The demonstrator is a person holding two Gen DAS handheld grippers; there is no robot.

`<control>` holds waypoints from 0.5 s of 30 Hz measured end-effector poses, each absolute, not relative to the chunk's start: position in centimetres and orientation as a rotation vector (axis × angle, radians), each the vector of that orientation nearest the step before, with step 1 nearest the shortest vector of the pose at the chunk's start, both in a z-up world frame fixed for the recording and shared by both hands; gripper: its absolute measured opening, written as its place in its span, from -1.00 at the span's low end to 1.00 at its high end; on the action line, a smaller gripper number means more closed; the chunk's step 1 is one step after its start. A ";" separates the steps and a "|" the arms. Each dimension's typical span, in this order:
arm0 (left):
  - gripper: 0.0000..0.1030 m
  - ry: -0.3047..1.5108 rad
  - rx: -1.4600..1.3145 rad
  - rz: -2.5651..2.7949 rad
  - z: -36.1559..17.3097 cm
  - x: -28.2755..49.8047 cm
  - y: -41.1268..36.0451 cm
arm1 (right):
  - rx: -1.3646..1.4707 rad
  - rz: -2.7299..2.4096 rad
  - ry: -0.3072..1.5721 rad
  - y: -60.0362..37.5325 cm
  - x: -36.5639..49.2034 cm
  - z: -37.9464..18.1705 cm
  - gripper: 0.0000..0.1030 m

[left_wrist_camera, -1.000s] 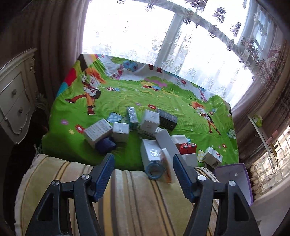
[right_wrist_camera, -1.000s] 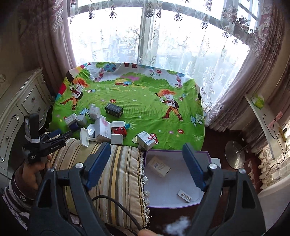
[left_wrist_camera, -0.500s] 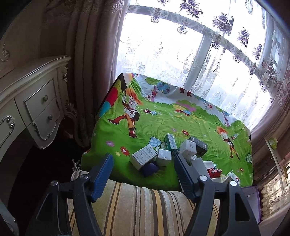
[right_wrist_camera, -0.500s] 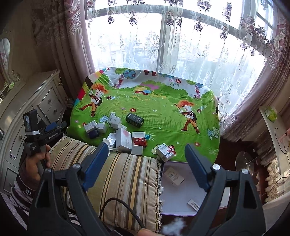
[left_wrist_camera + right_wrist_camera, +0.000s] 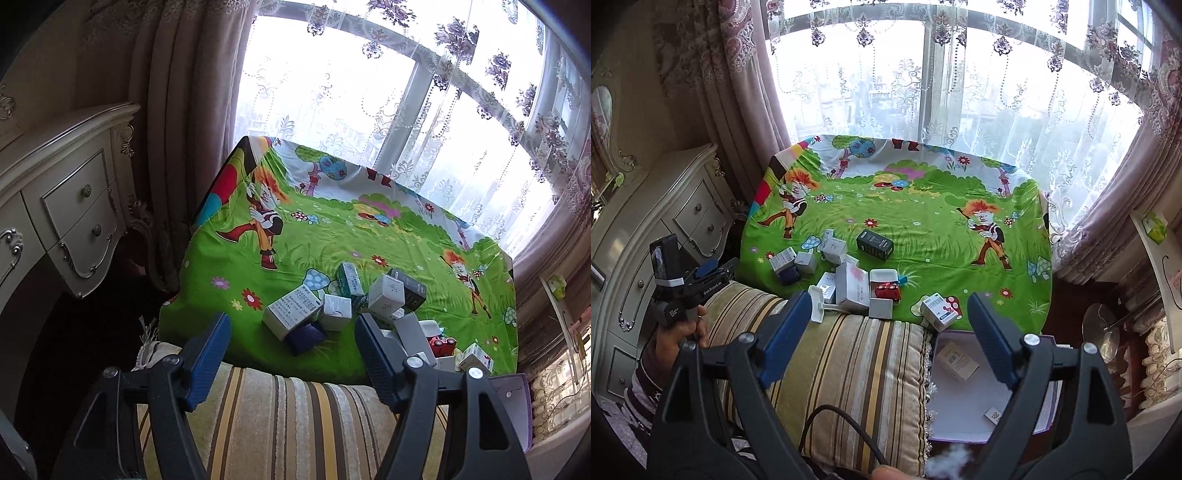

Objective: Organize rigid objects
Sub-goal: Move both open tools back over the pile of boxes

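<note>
A loose heap of small boxes (image 5: 846, 273) lies on the near part of the bench (image 5: 923, 229), which is draped in a green cartoon cloth; the heap sits just beyond the striped cushion (image 5: 849, 362), probably tipped out there to be sorted. Beside the cushion, on the side away from the dresser, a purple-rimmed tray (image 5: 1049, 424) already holds a tan carton (image 5: 958, 365) and a small white packet (image 5: 993, 415), so it reads as the collecting place, with most of the job yet to do. One white box (image 5: 940, 312) sits apart from the heap, near the tray. The left gripper (image 5: 291, 360) hangs over the cushion with its fingers spread wide and nothing between them; the right gripper (image 5: 886, 338) is likewise wide and empty, above the cushion's edge. Neither is close to a box. A red toy car (image 5: 886, 290) rests in an open white box in the heap. In the left wrist view one finger covers part of the heap, and the printing on the boxes is too small to read.
</note>
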State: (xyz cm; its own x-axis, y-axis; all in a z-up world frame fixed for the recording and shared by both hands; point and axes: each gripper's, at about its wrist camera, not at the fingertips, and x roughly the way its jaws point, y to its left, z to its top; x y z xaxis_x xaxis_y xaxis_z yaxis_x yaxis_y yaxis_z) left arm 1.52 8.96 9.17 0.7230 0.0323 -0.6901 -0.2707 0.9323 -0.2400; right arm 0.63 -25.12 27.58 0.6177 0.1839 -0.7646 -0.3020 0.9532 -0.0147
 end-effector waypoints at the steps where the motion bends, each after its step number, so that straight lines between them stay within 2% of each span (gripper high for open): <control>1: 0.37 0.751 -0.339 0.172 9.0 1.7 9.1 | -0.151 0.276 0.861 -25.1 0.8 27.5 0.71; 15: 0.37 0.873 -0.274 0.121 5.3 6.7 9.0 | -0.168 0.329 0.946 -22.5 5.0 24.5 0.71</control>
State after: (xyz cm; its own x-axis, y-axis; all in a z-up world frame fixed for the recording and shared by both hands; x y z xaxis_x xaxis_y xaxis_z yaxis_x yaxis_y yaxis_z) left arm 6.73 8.95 5.33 0.6385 -0.0067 -0.7696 -0.2158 0.9583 -0.1874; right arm 4.98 -22.55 24.52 0.5402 0.2020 -0.8170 -0.3478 0.9376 0.0019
